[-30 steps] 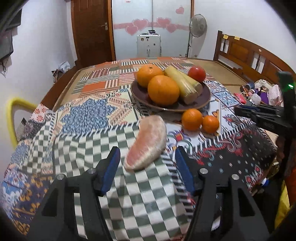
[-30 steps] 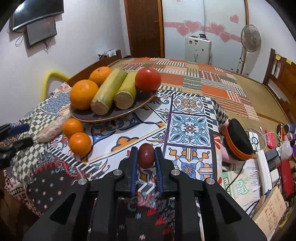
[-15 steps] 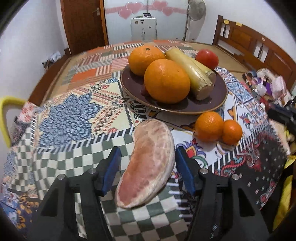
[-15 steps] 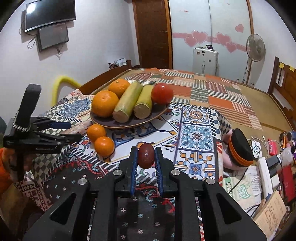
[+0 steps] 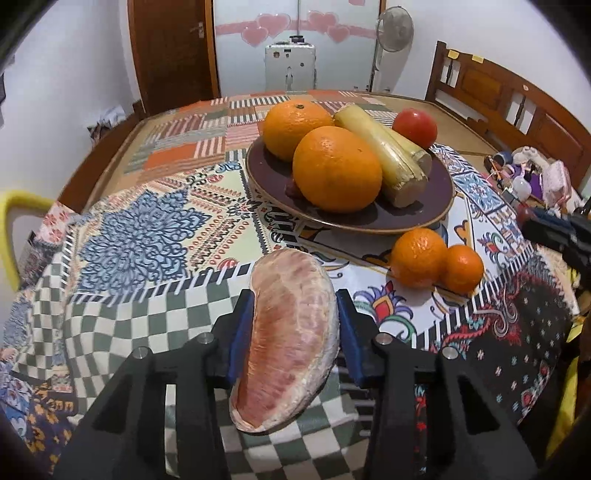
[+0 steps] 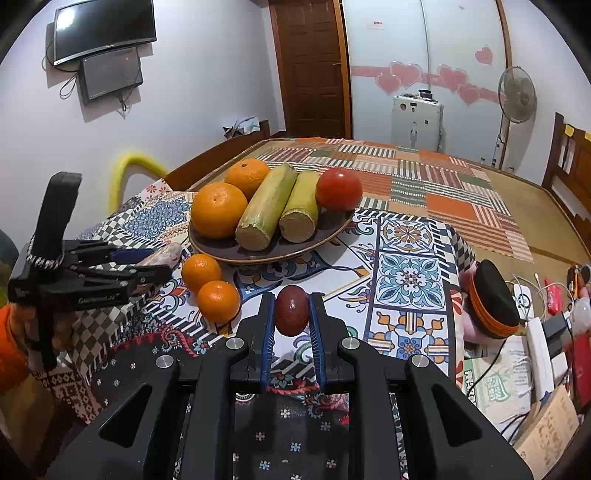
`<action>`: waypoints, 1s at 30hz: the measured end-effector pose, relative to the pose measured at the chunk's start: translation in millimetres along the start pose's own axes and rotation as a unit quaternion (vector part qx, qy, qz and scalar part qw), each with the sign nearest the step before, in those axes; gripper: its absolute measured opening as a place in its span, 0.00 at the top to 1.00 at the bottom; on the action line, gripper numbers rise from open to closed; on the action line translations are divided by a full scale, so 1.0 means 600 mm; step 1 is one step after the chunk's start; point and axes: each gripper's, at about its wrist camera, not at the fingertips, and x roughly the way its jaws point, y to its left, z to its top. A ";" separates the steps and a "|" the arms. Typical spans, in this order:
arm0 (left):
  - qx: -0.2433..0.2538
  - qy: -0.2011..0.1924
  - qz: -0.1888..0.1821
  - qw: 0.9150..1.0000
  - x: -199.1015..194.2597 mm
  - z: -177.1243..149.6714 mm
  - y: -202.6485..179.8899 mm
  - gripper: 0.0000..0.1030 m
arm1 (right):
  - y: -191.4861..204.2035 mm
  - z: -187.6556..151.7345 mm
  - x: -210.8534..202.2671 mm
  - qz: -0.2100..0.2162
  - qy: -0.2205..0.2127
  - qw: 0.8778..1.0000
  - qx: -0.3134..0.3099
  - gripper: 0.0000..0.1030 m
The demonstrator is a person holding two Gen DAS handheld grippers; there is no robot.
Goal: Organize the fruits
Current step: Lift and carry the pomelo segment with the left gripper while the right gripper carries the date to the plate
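Left gripper [image 5: 293, 339]: jaws closing around the peeled pomelo segment [image 5: 290, 347], which lies lengthwise between the blue pads on the green-checked part of the patchwork cloth [image 5: 147, 236]. The pads sit against both flanks of the segment; its far tip pokes out past the fingertips toward the plate. From the right wrist view the same gripper [image 6: 155, 264] comes in from the left edge, a hand in an orange sleeve [image 6: 11, 343] behind it.

Right gripper [image 6: 291, 314]: clamped tight on a small dark red-brown fruit [image 6: 291, 310], pinched upright between the pads, held above the near edge of the cloth.

Beyond the segment, two small mandarins [image 5: 436, 260] touch each other on the cloth, just in front of the dark brown plate [image 5: 439, 199]. The plate carries two large oranges [image 5: 336, 168], two cut sugarcane pieces [image 5: 388, 153] lying side by side, and a red tomato [image 5: 414, 127] at the far rim.

Further out: a standing fan [image 5: 395, 27], a brown door [image 5: 173, 48], a wall-mounted screen [image 6: 103, 27].
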 end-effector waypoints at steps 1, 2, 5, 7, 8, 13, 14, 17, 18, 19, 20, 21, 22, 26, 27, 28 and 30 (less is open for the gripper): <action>0.004 -0.005 0.004 1.000 -0.005 -0.003 -0.001 0.58 | 0.000 0.001 0.000 -0.001 -0.001 1.000 0.000 0.84; 0.006 -0.011 0.006 1.000 -0.011 -0.005 -0.001 0.58 | -0.001 0.003 -0.001 -0.001 -0.002 1.000 0.001 0.84; 0.009 -0.027 0.008 1.000 -0.031 -0.001 -0.005 0.58 | -0.001 0.011 -0.002 -0.003 -0.007 1.000 0.003 0.84; 0.013 -0.044 0.011 0.999 -0.049 0.007 -0.007 0.58 | 0.001 0.018 -0.003 -0.003 -0.012 1.000 0.002 0.84; 0.014 -0.053 0.012 0.998 -0.058 0.011 -0.007 0.58 | 0.002 0.022 -0.003 -0.003 -0.014 1.000 0.002 0.84; 0.011 -0.089 0.003 0.996 -0.090 0.047 -0.009 0.58 | 0.005 0.043 -0.002 -0.006 -0.027 1.000 0.001 0.84; 0.011 -0.096 0.002 0.995 -0.095 0.055 -0.008 0.58 | 0.005 0.048 -0.001 -0.007 -0.029 1.000 0.001 0.84; 0.010 -0.112 -0.005 0.994 -0.103 0.077 -0.012 0.58 | 0.006 0.062 0.006 -0.011 -0.035 0.999 -0.003 0.84; 0.010 -0.116 -0.007 0.993 -0.104 0.084 -0.015 0.58 | 0.007 0.066 0.009 -0.012 -0.036 0.999 -0.005 0.84; 0.011 -0.120 -0.009 0.993 -0.104 0.092 -0.017 0.58 | 0.006 0.070 0.012 -0.013 -0.036 0.999 -0.006 0.84; 0.012 -0.125 -0.011 0.992 -0.105 0.099 -0.021 0.58 | 0.005 0.074 0.014 -0.014 -0.037 0.999 -0.007 0.84; 0.013 -0.129 -0.013 0.991 -0.104 0.106 -0.024 0.58 | 0.006 0.076 0.017 -0.015 -0.037 0.999 -0.009 0.84; 0.015 -0.131 -0.015 0.991 -0.103 0.110 -0.026 0.58 | 0.005 0.080 0.021 -0.017 -0.038 0.999 -0.010 0.84; 0.022 -0.136 -0.020 0.990 -0.090 0.136 -0.039 0.58 | 0.001 0.097 0.039 -0.020 -0.037 0.999 -0.013 0.84; 0.023 -0.136 -0.021 0.990 -0.085 0.142 -0.041 0.58 | 0.001 0.100 0.042 -0.021 -0.036 0.999 -0.016 0.84; 0.024 -0.136 -0.021 0.990 -0.081 0.148 -0.043 0.58 | 0.001 0.103 0.046 -0.023 -0.036 0.999 -0.019 0.84; 0.024 -0.137 -0.024 0.990 -0.071 0.161 -0.046 0.58 | 0.002 0.111 0.054 -0.025 -0.035 0.999 -0.024 0.84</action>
